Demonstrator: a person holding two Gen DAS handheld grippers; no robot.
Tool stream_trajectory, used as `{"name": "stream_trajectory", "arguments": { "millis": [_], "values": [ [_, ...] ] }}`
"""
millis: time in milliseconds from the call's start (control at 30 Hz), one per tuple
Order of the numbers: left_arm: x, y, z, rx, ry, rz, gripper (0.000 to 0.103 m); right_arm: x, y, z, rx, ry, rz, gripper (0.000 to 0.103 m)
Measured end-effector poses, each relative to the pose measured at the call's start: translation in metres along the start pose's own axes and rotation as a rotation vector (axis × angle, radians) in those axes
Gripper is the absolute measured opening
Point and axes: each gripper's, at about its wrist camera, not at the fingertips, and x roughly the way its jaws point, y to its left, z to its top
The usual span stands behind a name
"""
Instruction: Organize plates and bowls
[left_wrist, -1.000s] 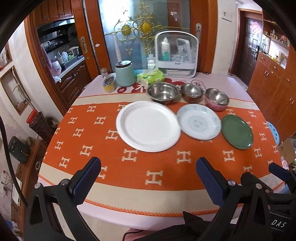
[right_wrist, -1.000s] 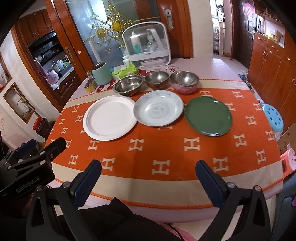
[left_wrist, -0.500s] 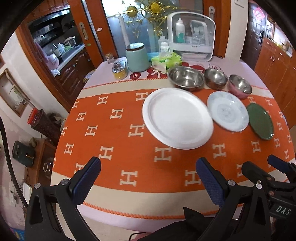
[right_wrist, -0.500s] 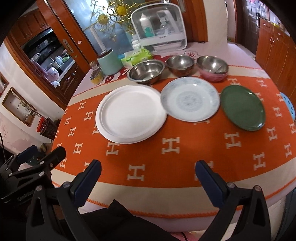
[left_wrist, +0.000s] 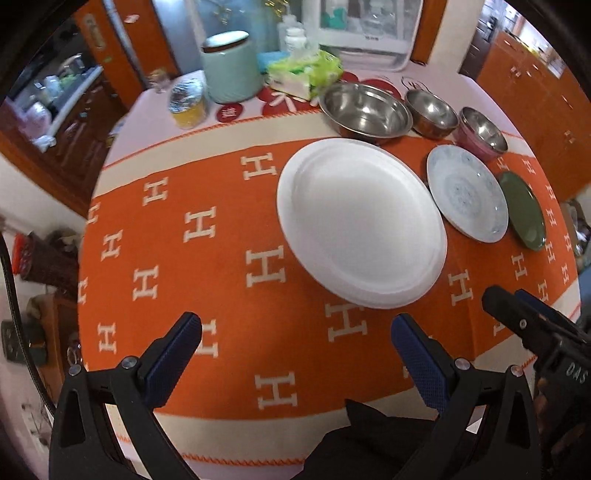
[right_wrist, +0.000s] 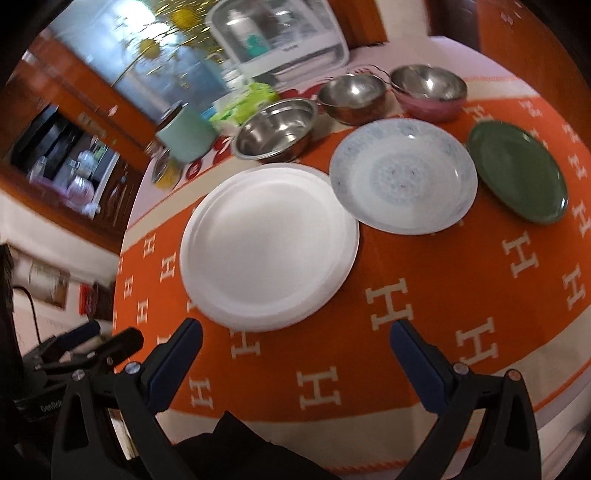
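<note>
Three plates lie in a row on the orange cloth: a large white plate (left_wrist: 360, 221) (right_wrist: 267, 243), a pale patterned plate (left_wrist: 466, 192) (right_wrist: 402, 175) and a green plate (left_wrist: 524, 208) (right_wrist: 517, 171). Behind them stand a large steel bowl (left_wrist: 365, 110) (right_wrist: 277, 129), a smaller steel bowl (left_wrist: 432, 112) (right_wrist: 351, 96) and a pink-sided steel bowl (left_wrist: 482, 133) (right_wrist: 428, 92). My left gripper (left_wrist: 295, 339) hovers open just short of the white plate's near edge. My right gripper (right_wrist: 295, 343) is open too, in front of the same plate, holding nothing.
At the back of the table (left_wrist: 159, 417) stand a mint canister (left_wrist: 229, 66), a small jar (left_wrist: 186, 103), a green tissue pack (left_wrist: 303, 72) and a white plastic case (right_wrist: 280, 40). Wooden cabinets lie to the left and right. The other gripper shows at each view's side.
Both grippers have moved forward and lower toward the white plate, which now looms larger. Both stay open. The plates and bowls have not moved.
</note>
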Motion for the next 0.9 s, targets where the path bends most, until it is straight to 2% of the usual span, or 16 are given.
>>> {"name": "stream_trajectory", "arguments": {
  "millis": [200, 400, 500, 733, 900],
  "values": [
    [0.028, 0.012, 0.025, 0.032, 0.034, -0.066, 0.102, 0.029, -0.015, 0.012, 0.137, 0.036, 0.034, 0.102],
    [0.063, 0.021, 0.046, 0.058, 0.048, -0.046, 0.102, 0.055, -0.032, 0.022, 0.242, 0.072, 0.053, 0.098],
    [0.08, 0.024, 0.056, 0.055, 0.057, -0.087, 0.102, 0.066, -0.039, 0.027, 0.273, 0.07, 0.037, 0.096],
    [0.115, 0.027, 0.069, 0.032, 0.077, -0.2, 0.101, 0.088, -0.055, 0.033, 0.332, 0.081, 0.066, 0.078],
    [0.135, 0.023, 0.073, 0.037, 0.106, -0.205, 0.092, 0.098, -0.064, 0.038, 0.336, 0.066, 0.098, 0.069]
  ]
}}
